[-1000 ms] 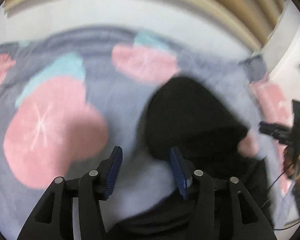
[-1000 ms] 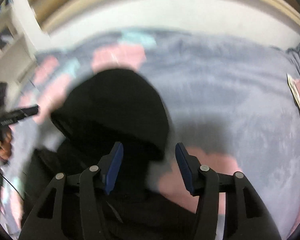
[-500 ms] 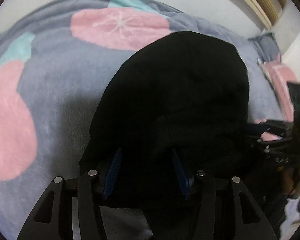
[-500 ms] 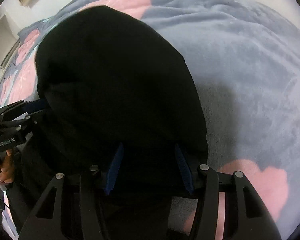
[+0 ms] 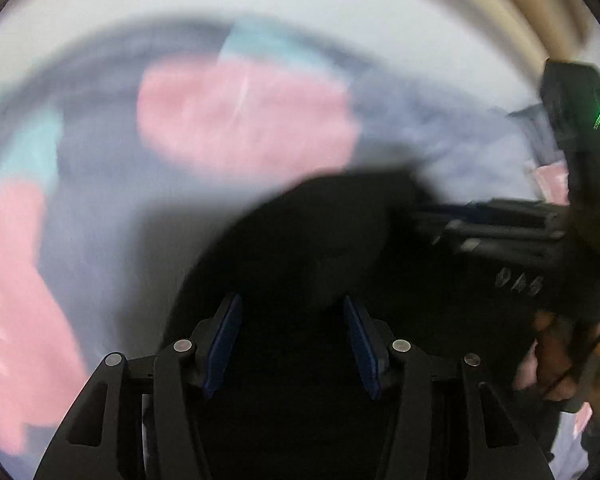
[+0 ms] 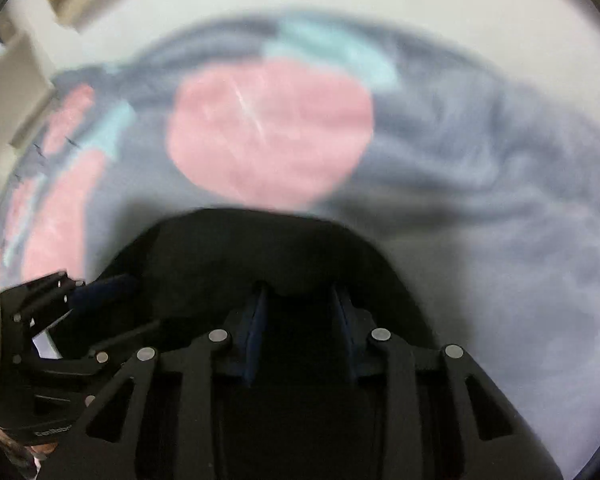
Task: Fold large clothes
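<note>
Left tongs (image 5: pixel 292 344): apart, straddling black fabric garment (image 5: pixel 320 240); grip unclear.
Right tongs (image 6: pixel 300 320): narrower, seemingly pinching garment edge, likely for folding.

Ahead of my left gripper (image 5: pixel 292 344), the black garment (image 5: pixel 320 240) filled the space between its spread fingers. Right of the garment, the right gripper (image 5: pixel 480 232) crowded in close, blocking that side. Left of the garment and beyond it, the grey blanket (image 5: pixel 100 200) with pink patches lay open. Both views were blurred.
</note>
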The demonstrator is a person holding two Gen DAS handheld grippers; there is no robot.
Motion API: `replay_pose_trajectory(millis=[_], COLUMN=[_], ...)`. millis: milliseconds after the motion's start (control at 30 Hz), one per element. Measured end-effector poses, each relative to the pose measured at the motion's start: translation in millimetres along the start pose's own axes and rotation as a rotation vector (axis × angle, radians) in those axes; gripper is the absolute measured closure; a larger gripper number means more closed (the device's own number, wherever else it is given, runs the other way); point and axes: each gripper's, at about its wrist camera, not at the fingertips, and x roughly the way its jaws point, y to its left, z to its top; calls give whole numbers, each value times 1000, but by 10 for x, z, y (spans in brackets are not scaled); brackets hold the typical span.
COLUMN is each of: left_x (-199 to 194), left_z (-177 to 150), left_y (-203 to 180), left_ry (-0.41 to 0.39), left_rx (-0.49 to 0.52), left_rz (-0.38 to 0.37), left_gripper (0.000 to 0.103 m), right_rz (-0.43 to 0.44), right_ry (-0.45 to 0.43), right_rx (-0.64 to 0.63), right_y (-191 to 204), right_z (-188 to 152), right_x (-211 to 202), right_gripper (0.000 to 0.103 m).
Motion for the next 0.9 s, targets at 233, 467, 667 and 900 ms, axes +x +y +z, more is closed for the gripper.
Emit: replay_pose_trajectory(millis=[233, 467, 667, 900], left_x=[-190, -577, -42, -478], left_z=[-83, -250, -300, -186], left_y=[15, 89, 61, 72], left_ry=[-42, -45, 86, 14], left_rx=[31, 20, 15, 64], left_rz=[-12, -97, -91, -138], left_gripper=[49, 49, 46, 45], right_rz=[65, 9, 19, 91], right_ry=[12, -17, 112, 75], right_rx=[-18, -98, -40, -28], right_y=[-191, -225, -370, -492], right_z=[-198, -798, -1144, -982], right_x=[-206, -998, -501, -880], right_gripper=[68, 67, 68, 48])
